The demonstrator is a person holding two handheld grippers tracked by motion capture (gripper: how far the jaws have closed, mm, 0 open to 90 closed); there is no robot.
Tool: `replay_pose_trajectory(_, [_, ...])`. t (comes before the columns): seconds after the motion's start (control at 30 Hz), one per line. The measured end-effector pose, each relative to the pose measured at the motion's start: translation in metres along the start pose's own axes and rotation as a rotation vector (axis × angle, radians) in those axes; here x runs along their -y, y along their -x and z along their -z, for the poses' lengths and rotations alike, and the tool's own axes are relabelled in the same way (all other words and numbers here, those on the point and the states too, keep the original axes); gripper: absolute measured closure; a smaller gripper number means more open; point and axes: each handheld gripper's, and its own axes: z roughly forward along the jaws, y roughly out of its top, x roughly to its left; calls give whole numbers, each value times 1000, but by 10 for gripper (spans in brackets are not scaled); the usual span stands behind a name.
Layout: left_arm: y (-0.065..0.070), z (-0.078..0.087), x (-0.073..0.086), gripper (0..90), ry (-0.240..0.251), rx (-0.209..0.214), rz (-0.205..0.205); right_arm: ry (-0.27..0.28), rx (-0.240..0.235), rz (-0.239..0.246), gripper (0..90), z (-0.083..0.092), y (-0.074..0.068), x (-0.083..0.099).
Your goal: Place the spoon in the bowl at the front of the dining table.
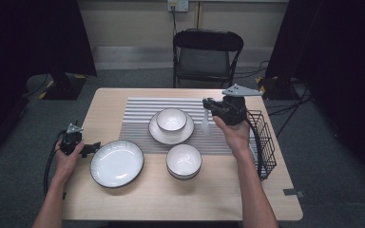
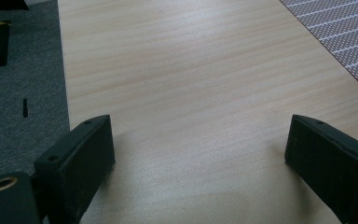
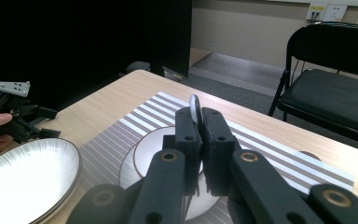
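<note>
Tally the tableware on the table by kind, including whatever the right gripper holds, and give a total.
Bowls: 2, one on the small plate, one near the front.
Plates: 2, a small plate on the striped mat, a large plate on bare wood.
Spoons: 1, a white spoon in the right gripper.
Total: 5

The table point(image 1: 123, 199) is showing pale, matt wood grain. On it, the striped mat point(image 1: 138, 111) is looking like woven cloth. The plates and bowls, like the large plate point(image 1: 117, 163), are gleaming as glossy white ceramic. Right of the mat, the basket point(image 1: 265, 142) is showing thin black wire. The right gripper point(image 3: 199, 122) is looking like matt black plastic.
</note>
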Motion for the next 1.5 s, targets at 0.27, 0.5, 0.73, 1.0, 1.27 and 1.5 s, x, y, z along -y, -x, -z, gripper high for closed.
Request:
replay_pose_trajectory(0.27, [0, 0, 0, 76, 0, -2, 0, 1, -22, 6, 866, -14, -9, -7])
replay_pose_trajectory(0.5, [0, 0, 0, 76, 0, -2, 0, -8, -34, 22, 866, -29, -17, -11])
replay_pose_trajectory(0.73, [0, 0, 0, 76, 1, -1, 0, -19, -42, 16, 866, -40, -18, -13])
replay_pose_trajectory(1.0, [0, 0, 0, 76, 0, -1, 0, -34, -45, 19, 866, -54, -19, -12])
replay_pose_trajectory(1.27, [0, 0, 0, 75, 0, 0, 0, -52, -42, 13, 866, -70, -17, -8])
replay_pose_trajectory(1.5, [0, 0, 0, 75, 0, 0, 0, -61, -56, 12, 866, -84, -19, -5])
